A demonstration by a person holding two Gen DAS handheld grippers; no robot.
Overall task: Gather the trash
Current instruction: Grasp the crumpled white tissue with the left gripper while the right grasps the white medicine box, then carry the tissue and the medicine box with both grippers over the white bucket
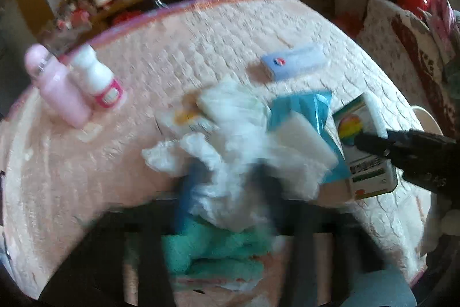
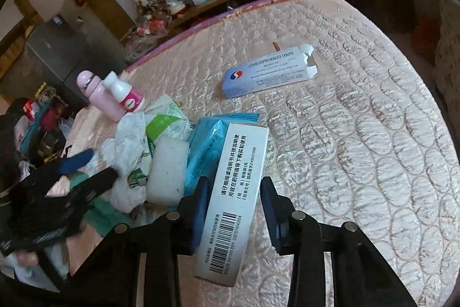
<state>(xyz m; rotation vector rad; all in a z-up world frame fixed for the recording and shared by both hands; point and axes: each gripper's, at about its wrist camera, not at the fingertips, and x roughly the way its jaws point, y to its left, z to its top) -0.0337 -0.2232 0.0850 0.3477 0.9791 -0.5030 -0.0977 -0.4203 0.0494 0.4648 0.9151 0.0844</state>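
Between the blue pads of my right gripper (image 2: 233, 206) stands a long white cardboard medicine box (image 2: 230, 200), pinched on its two long sides, printed with black Chinese text and a barcode near my palm. Left of those jaws lie a teal plastic pack (image 2: 212, 146) and a white foam block (image 2: 166, 171). Beyond them rests a pale blue carton (image 2: 267, 74) reading "LEVAMLODIPINE BESILATE TABLETS". My left gripper (image 1: 227, 192) is clamped on crumpled white tissue (image 1: 235, 163).

"LEVAMLODIPINE BESILATE TABLETS" on blue-white box (image 2: 268, 71); barcode, Chinese print on held carton (image 2: 234, 200).
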